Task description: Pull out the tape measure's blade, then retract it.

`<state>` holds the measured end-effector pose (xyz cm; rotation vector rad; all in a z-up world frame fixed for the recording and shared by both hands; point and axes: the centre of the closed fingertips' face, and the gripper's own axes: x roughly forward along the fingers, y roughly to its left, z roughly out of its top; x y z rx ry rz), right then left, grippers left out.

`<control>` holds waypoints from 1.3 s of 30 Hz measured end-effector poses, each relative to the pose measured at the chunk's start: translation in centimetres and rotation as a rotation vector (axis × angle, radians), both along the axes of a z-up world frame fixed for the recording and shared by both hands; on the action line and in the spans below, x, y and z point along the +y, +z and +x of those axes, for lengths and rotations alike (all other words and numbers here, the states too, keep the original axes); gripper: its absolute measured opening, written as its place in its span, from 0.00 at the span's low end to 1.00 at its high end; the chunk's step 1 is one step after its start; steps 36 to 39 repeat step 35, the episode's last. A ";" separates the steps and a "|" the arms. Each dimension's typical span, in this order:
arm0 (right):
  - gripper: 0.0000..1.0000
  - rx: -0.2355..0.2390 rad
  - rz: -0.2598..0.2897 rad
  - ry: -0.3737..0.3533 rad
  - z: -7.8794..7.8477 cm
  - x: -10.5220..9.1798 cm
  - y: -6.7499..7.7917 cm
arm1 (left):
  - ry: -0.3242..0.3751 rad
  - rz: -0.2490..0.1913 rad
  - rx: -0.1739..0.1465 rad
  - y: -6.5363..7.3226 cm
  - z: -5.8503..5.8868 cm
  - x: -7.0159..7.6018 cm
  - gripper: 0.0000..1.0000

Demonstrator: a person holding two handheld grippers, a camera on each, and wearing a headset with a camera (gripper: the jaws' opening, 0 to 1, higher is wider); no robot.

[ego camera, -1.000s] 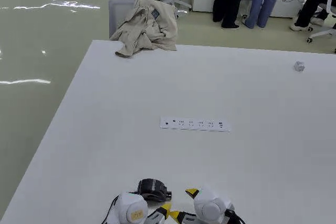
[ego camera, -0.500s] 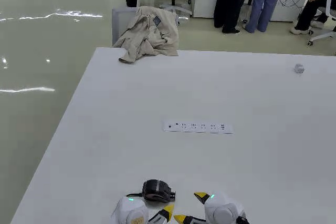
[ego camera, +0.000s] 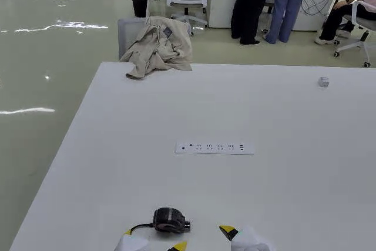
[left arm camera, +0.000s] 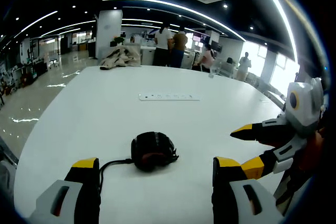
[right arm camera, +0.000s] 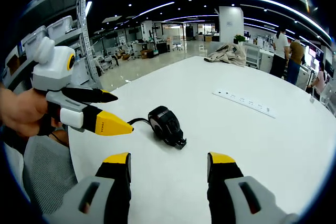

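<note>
Clearly unheld: the tape measure [ego camera: 170, 220] lies loose near the front edge of the worktop [ego camera: 282, 116].
The left gripper [left arm camera: 156, 166] and right gripper [right arm camera: 169, 160] both have their jaws apart and empty, with the tape measure just ahead between them. If the blade hook is tugged before the case is clamped, the whole case would likely drag, perhaps off the near edge. A drawn blade let go could whip back. The case is the one holder, and its blade seems fully wound inside. Farther off lie a power strip [ego camera: 214, 147] and a jacket [ego camera: 157, 48].
</note>
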<state>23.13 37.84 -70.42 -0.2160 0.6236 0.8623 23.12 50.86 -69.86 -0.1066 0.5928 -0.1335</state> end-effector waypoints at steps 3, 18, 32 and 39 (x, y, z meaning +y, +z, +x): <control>0.60 0.001 0.014 -0.014 -0.4 -0.4 0.7 | 0.000 -0.005 -0.007 0.4 -0.3 0.0 0.86; 0.70 -0.035 0.065 -0.080 -1.5 -2.0 4.7 | -0.020 -0.034 0.012 1.3 -2.6 0.4 0.90; 0.74 -0.027 0.073 -0.130 -2.9 -3.3 6.0 | -0.011 -0.061 0.022 2.2 -4.7 0.8 0.94; 0.76 -0.016 0.073 -0.158 -3.2 -4.0 6.2 | -0.008 -0.061 0.024 2.3 -5.1 1.0 0.94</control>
